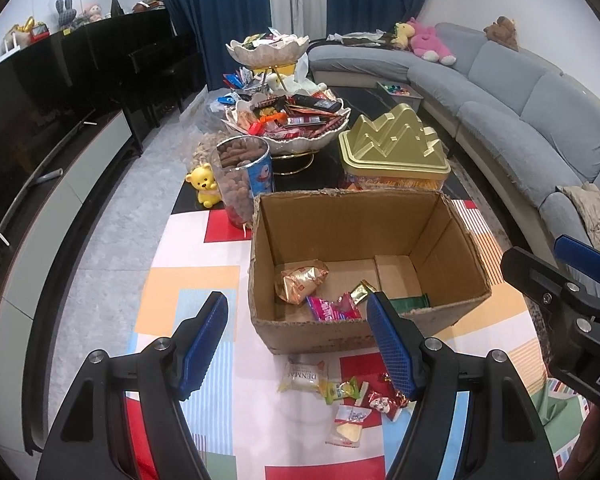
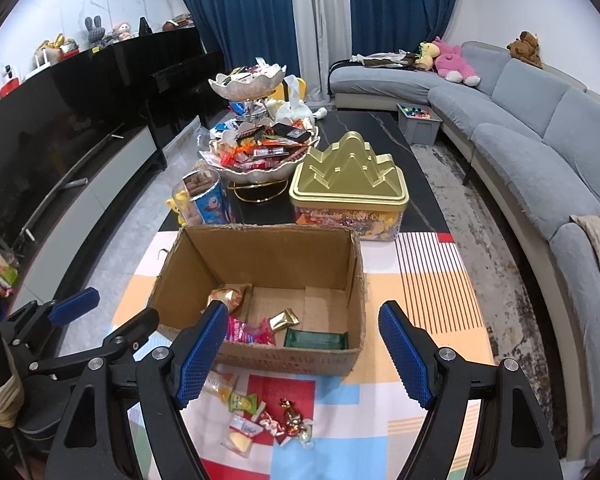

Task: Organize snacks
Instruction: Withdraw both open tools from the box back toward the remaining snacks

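Both our left gripper (image 1: 296,340) and right gripper (image 2: 306,354) hang spread, empty. The loose wrapped snacks (image 2: 268,420) look light, crinkly, slippery; we'd pinch each mid-body for the cardboard box (image 2: 260,356).

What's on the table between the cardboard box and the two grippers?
Loose wrapped snacks lie on the tablecloth before the cardboard box; both wrist views show them.

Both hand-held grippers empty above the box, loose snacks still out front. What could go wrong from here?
1. The loose snacks lie bunched and overlapping, so the open right hand-held gripper may pinch two wrappers or crush one.
2. They sit close to the cardboard box front wall; a descending finger could nudge the box.
3. The left hand-held gripper works the same small patch, so the two could collide.
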A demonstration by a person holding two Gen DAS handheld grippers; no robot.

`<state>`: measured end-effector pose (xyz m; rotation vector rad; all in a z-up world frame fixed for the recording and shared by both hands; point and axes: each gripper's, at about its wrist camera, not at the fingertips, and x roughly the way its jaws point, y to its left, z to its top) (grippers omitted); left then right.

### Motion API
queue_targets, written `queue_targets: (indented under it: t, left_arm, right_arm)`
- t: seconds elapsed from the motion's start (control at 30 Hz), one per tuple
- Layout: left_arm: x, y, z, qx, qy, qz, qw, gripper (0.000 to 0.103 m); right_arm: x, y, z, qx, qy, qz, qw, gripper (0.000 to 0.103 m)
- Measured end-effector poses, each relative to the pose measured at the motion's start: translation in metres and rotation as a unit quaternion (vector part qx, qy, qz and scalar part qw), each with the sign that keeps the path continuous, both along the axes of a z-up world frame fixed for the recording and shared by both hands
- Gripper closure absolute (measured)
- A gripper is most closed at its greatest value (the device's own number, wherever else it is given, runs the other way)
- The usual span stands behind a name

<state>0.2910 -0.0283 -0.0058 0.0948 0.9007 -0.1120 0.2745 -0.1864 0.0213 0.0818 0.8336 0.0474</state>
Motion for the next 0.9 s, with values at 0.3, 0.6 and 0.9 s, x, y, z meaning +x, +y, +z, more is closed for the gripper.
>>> queue_targets:
  t: [0.3, 0.6, 0.9]
  left_arm:
    - [-0.016, -0.003, -0.001, 0.003, -0.002, -0.004, 1.0000, 0.032]
    - [-0.030, -0.004, -0.012, 0.007, 0.004, -0.009, 0.9999, 0.032]
    - [-0.044, -0.006, -0.029, 0.009, 0.016, -0.015, 0.9997, 0.032]
  right_arm:
    - [-0.013, -0.005, -0.002, -0.002, 0.000, -0.004, 1.000, 0.025]
    - [-0.026, -0.011, -0.011, -0.006, 0.004, -0.010, 1.000, 0.025]
    - [-0.035, -0.011, -0.024, -0.010, 0.014, -0.011, 1.000, 0.025]
